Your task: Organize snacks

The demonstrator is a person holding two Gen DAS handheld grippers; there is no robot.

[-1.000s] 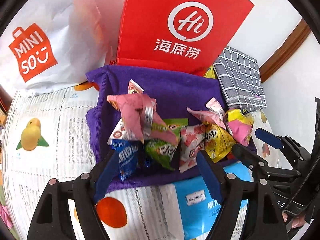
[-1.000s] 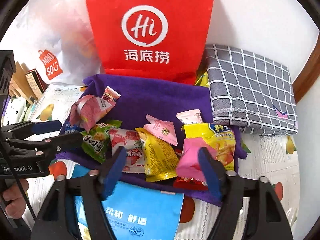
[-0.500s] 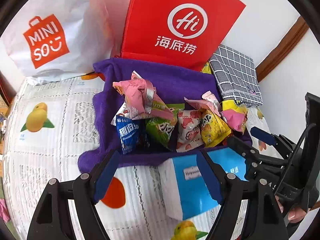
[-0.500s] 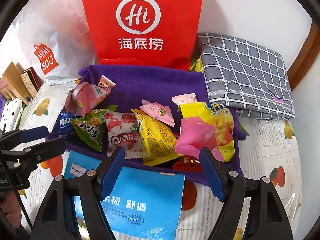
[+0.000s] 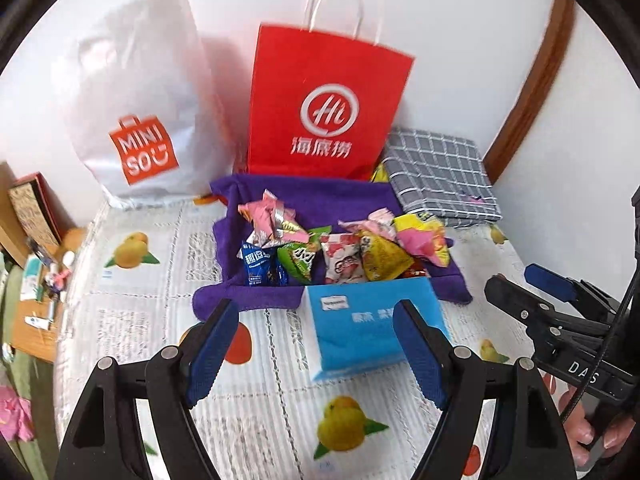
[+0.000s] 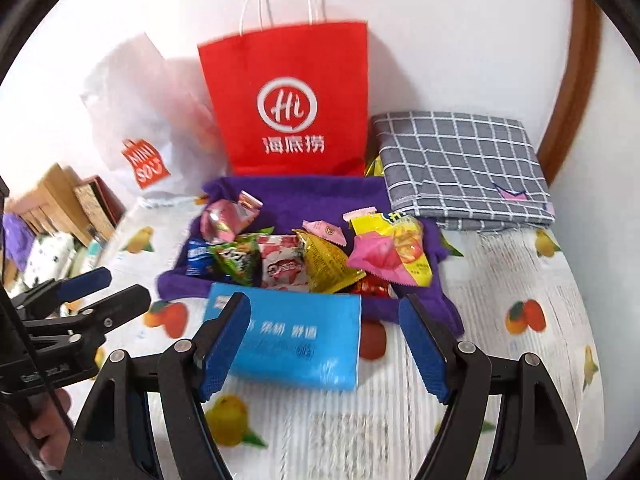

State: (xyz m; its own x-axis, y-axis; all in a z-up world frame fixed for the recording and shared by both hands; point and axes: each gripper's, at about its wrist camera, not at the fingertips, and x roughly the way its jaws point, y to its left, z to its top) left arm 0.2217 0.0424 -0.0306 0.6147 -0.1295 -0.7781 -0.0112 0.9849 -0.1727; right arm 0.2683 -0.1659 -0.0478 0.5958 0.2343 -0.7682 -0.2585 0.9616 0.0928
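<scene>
Several snack packets lie in a pile [image 5: 340, 248] on a purple towel [image 5: 320, 196], also in the right wrist view [image 6: 304, 256]. Among them are a blue packet [image 5: 260, 266], a green one [image 5: 300, 258], a yellow one [image 6: 324, 266] and pink ones [image 6: 380, 258]. A red paper bag [image 5: 324, 100] [image 6: 288, 96] and a white Miniso bag [image 5: 136, 108] stand behind the towel. My left gripper [image 5: 316, 356] is open and empty, well back from the pile. My right gripper [image 6: 324, 344] is open and empty, over a blue tissue pack [image 6: 296, 336].
The blue tissue pack [image 5: 372, 324] lies in front of the towel on a fruit-print cover [image 5: 160, 320]. A folded grey checked cloth [image 6: 460, 164] sits at the back right by the wall. Boxes and small items [image 5: 36, 240] crowd the left edge.
Both grippers have pulled back and up from the snack pile; the bags now show whole. Both stay open and empty. The snacks have not moved.
</scene>
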